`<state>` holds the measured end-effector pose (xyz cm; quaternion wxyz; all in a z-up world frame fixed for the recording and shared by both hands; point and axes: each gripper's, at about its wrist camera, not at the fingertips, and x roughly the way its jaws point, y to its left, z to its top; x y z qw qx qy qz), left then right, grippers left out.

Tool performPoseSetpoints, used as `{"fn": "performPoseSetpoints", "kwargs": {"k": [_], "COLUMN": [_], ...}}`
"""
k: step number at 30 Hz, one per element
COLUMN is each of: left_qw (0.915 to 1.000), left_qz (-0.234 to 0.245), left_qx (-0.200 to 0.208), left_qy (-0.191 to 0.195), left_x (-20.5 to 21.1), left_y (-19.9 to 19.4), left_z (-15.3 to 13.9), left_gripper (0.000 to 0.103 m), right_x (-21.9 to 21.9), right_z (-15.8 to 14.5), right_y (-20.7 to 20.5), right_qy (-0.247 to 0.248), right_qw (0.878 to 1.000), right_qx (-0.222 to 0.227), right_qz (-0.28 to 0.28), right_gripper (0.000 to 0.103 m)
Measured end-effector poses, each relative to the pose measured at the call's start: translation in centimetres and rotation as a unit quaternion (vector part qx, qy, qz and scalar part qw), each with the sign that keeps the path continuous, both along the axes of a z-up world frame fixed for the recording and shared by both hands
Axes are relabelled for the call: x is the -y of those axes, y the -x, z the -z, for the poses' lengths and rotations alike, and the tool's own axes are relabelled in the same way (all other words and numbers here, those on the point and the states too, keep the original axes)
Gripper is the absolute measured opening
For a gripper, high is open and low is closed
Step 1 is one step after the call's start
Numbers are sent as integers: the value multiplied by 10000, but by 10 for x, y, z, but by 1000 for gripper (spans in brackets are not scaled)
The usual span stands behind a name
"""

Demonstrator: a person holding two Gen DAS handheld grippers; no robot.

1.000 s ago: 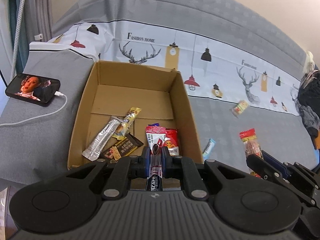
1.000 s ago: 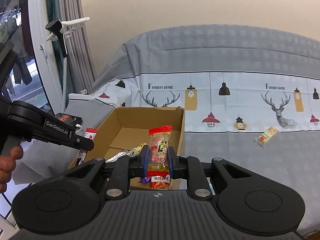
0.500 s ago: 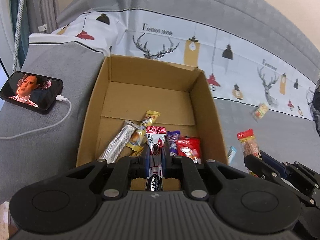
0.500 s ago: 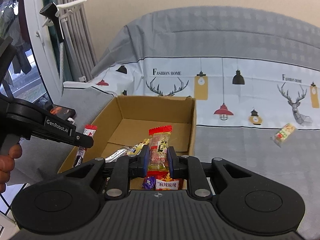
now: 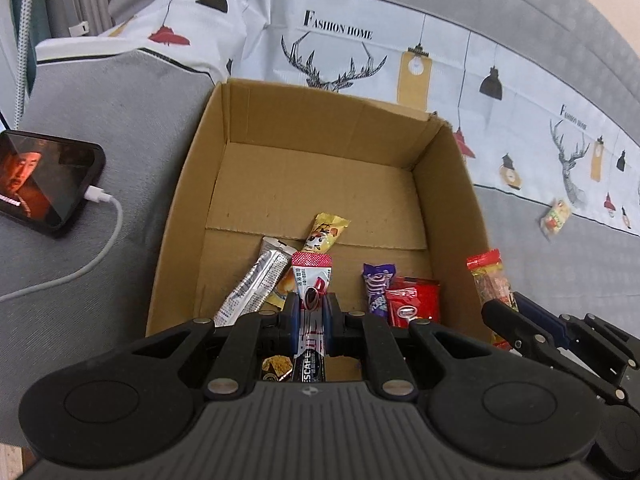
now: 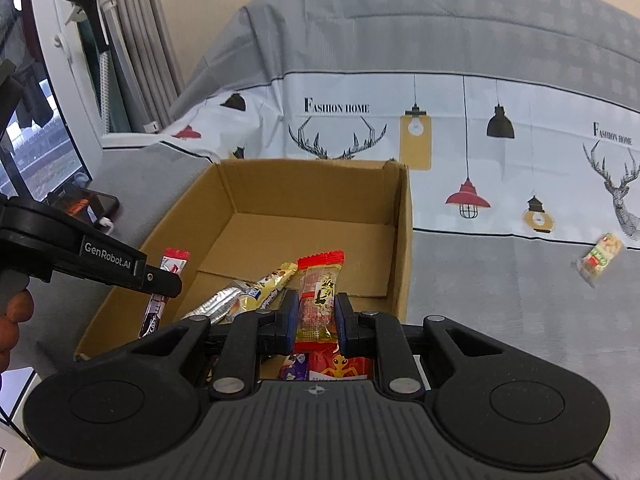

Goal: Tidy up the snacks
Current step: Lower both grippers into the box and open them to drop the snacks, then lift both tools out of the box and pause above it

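Cardboard open box below both grippers: left gripper pinches a red-and-white coffee stick sachet (near edge), right gripper pinches a red-and-yellow snack packet.

The left hand-held gripper points steeply downward, its jaws closed tight on a thin coffee stick that stands up between the pads. The right hand-held gripper tilts down less sharply, its jaws clamped on a red-topped snack packet. Bare fingers wrap the left gripper's handle, seen at the right view's edge.
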<state>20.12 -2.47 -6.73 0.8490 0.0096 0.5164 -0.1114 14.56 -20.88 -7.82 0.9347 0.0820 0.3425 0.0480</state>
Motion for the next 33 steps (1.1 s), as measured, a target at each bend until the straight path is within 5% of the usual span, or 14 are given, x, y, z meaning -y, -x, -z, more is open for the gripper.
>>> {"fn": "performPoseSetpoints", "kwargs": {"k": [7, 9, 10, 11, 16, 33], "left_qw": [9997, 9996, 9994, 9990, 9975, 9953], "left_qz": [-133, -219, -261, -362, -439, -315], "left_qx": [-35, 25, 42, 107, 283, 709], "left_qy": [-201, -201, -204, -233, -481, -579], "left_x": [1, -1, -2, -4, -10, -13], "left_y": [-15, -17, -18, -17, -2, 108], "left_z": [16, 15, 13, 11, 5, -35], "left_gripper": [19, 54, 90, 102, 103, 103], "right_x": [3, 6, 7, 8, 8, -12], "right_z": [10, 10, 9, 8, -1, -37], "right_y": [-20, -24, -25, -24, -7, 87], "right_qy": [-82, -190, -205, -193, -102, -221], "right_qw": [9999, 9996, 9996, 9995, 9998, 9995], "right_qx": [-133, -185, -194, -179, -139, -21], "right_qz": [30, 65, 99, 148, 136, 208], "right_gripper": [21, 39, 57, 66, 82, 94]}}
